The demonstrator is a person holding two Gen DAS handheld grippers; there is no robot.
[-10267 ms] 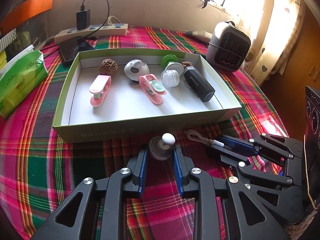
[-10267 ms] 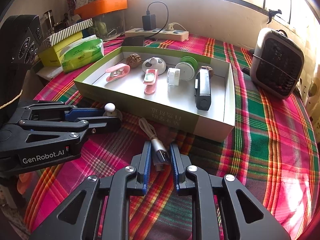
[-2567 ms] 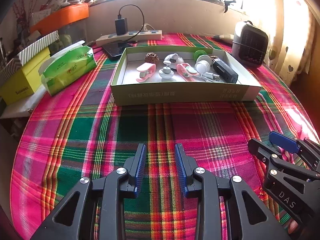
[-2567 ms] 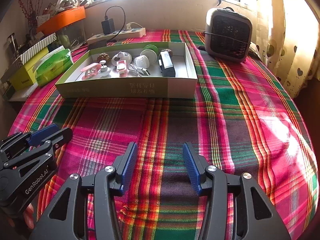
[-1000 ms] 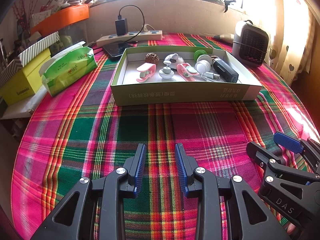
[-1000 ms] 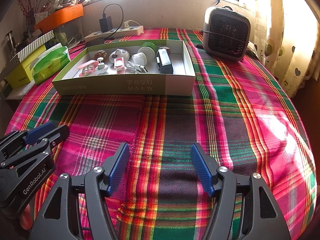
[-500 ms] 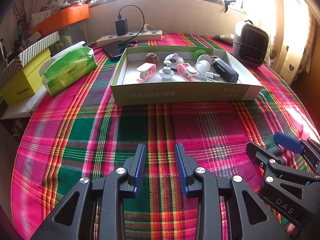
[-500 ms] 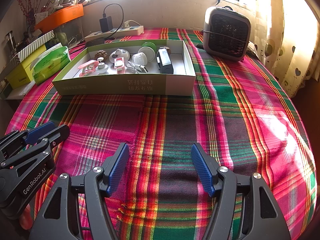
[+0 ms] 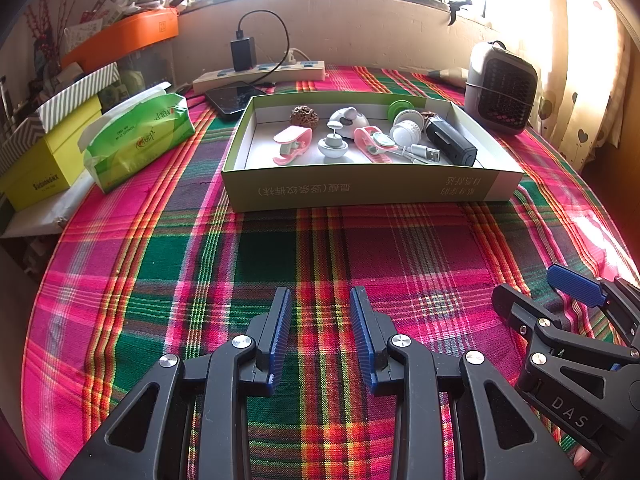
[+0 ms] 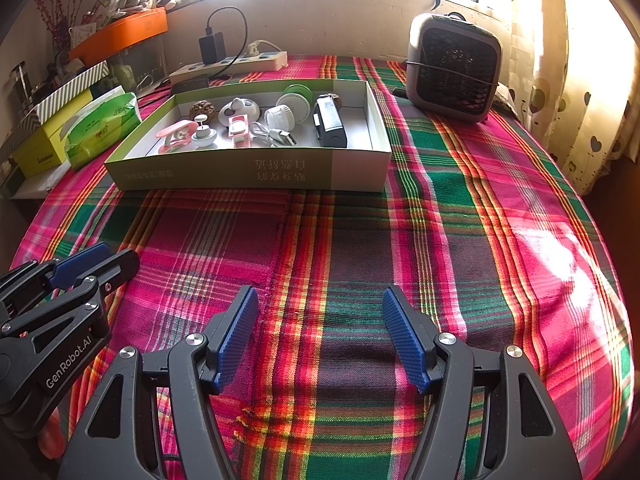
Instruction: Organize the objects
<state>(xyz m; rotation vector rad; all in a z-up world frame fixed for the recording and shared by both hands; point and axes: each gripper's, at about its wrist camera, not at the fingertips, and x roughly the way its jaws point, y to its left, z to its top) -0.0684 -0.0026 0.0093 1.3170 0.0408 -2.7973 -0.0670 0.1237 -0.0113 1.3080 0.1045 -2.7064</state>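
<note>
Well short of the shallow green-and-white cardboard box (image 9: 372, 190), both the left tool (image 9: 320, 332) and the right tool (image 10: 320, 336) are hovering released and empty; the small items are lying inside the box, straight ahead.

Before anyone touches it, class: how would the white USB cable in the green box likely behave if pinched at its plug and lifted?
The USB cable lies in loose curves, so it would probably dangle limply. It looks thin, likely light. It rests against the pink clip, which it may drag along.

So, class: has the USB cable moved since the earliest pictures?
Yes. The USB cable went from the cloth in front of the green box to inside it.
</note>
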